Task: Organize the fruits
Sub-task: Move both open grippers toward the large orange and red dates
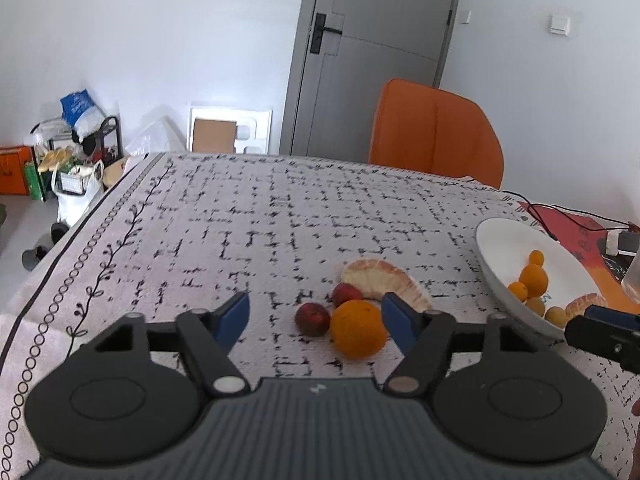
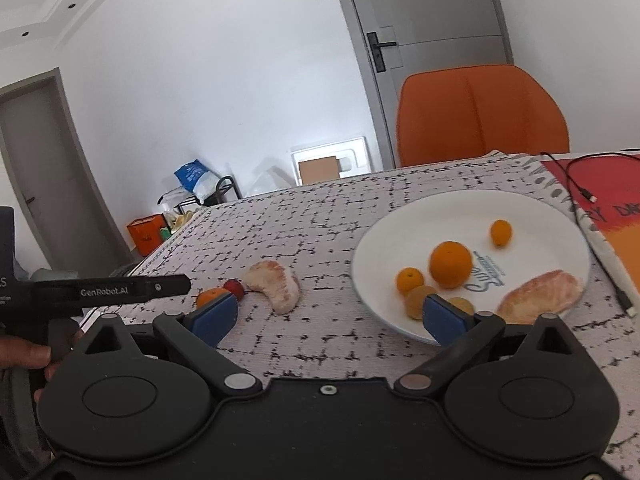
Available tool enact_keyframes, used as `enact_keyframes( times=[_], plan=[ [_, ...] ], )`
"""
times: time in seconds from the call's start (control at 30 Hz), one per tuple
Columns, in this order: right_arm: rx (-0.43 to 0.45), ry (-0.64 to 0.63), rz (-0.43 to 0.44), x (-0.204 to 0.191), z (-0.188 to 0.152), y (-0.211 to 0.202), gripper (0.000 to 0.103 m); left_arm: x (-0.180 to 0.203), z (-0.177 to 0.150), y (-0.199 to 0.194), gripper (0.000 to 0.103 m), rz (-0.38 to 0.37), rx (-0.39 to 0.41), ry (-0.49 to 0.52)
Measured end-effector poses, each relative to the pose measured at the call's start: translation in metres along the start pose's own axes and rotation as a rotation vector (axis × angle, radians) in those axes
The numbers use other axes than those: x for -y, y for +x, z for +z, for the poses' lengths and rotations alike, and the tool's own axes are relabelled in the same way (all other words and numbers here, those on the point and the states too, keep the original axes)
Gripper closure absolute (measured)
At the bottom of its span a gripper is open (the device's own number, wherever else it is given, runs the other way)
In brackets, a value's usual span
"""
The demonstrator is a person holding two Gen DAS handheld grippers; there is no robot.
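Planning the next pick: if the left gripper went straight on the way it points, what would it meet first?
Probably the orange, lying on the tablecloth just ahead between the open left gripper's fingers, nearer the right one. A dark red fruit sits beside it; depth is hard to judge.

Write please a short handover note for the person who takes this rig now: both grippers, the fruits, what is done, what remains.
Left gripper: open, empty, low over the tablecloth, facing the loose fruit.
Right gripper: open, empty, by the plate's near rim.
Done: white plate holds three oranges, two yellowish fruits and a pomelo segment.
Left: on the cloth, one orange, two red fruits and another pomelo segment still need moving to the plate.
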State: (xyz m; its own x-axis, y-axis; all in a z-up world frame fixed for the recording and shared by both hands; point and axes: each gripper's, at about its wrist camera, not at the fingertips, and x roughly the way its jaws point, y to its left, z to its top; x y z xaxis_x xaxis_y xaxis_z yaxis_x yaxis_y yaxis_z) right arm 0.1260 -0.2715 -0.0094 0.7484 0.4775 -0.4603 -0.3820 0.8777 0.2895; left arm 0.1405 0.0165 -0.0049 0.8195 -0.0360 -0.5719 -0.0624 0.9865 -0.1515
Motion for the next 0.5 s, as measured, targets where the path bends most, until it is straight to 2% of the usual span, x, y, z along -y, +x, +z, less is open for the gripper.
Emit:
enact_keyframes(
  times=[0.17, 0.3, 0.5],
  plan=[
    [-0.019, -0.013, 0.027, -0.012, -0.001, 0.013, 0.008, -0.013, -0.004, 0.002, 0.042, 0.007, -0.021, -0.006],
    [-0.049, -0.024, 0.050, -0.023, -0.003, 0.025, 0.009, -0.019, -0.006, 0.001, 0.043, 0.001, -0.032, 0.003],
    [-0.110, -0.038, 0.092, -0.040, -0.007, 0.046, 0.017, -0.028, -0.008, 0.001, 0.043, 0.003, -0.031, 0.008]
  ],
)
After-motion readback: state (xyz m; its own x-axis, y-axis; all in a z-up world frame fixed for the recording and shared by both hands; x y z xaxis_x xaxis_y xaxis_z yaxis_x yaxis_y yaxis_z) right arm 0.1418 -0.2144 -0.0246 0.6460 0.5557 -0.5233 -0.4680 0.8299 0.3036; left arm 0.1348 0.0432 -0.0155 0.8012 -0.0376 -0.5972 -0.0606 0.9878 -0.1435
